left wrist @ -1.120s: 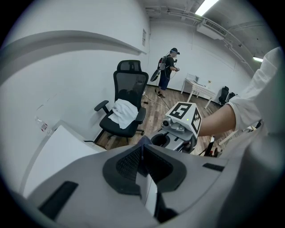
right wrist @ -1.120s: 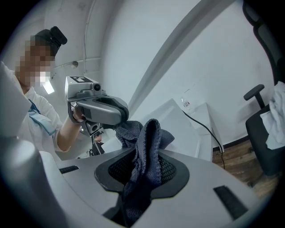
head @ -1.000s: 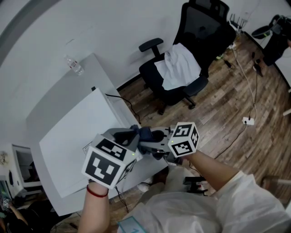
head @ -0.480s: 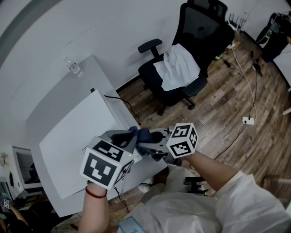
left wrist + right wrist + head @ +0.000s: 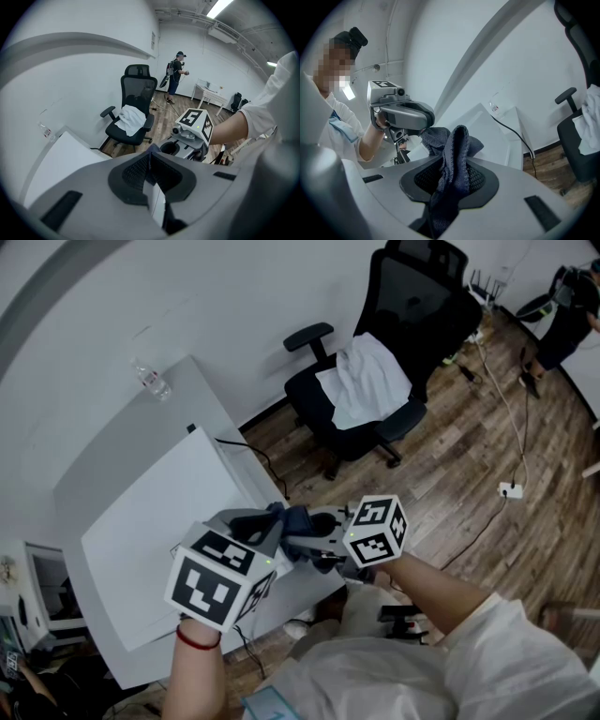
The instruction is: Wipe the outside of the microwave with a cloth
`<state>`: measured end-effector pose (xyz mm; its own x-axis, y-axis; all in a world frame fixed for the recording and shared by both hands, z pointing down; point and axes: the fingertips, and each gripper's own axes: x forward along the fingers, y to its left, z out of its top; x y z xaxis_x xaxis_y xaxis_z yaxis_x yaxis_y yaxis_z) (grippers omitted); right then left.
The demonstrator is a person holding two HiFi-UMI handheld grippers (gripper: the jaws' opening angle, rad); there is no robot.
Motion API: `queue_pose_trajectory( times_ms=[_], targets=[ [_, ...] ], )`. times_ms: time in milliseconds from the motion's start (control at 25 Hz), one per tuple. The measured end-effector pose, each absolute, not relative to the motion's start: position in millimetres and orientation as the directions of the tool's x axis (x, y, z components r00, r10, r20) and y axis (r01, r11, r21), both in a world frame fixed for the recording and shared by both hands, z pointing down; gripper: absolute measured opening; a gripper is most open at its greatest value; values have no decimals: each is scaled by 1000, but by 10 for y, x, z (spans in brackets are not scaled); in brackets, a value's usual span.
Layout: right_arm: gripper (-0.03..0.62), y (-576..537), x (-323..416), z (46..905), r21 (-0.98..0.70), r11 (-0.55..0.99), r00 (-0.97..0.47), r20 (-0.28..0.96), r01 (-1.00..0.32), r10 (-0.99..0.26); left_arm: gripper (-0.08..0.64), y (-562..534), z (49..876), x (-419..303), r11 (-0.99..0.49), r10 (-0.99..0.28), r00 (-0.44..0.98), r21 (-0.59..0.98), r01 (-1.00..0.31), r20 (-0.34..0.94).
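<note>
- Right gripper (image 5: 451, 180) is clamping the cloth (image 5: 457, 140); left gripper (image 5: 149, 171), facing it, is pinching the cloth's far end (barely showing).
- Since a second ago both are hardly shifting, so the microwave (image 5: 159, 521) below them is waiting, unwiped.

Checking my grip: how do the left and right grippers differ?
The right gripper clamps a thick fold of the cloth deep between its jaws; the left gripper shows only a sliver at its closed tips. Left sits nearer the microwave, right out over the floor. Both meet at the cloth.
</note>
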<state>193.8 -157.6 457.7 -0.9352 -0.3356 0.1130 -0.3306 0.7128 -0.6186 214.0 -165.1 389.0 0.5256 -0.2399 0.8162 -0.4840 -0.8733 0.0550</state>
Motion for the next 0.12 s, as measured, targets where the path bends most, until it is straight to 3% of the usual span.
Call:
queue_pose_trajectory(
  times_ms=[120],
  targets=[
    [106, -1576, 1936, 4579, -616, 714, -935, 118, -332, -333, 14, -1656, 3875, 2158, -875, -240, 534, 57, -481, 811]
  ],
)
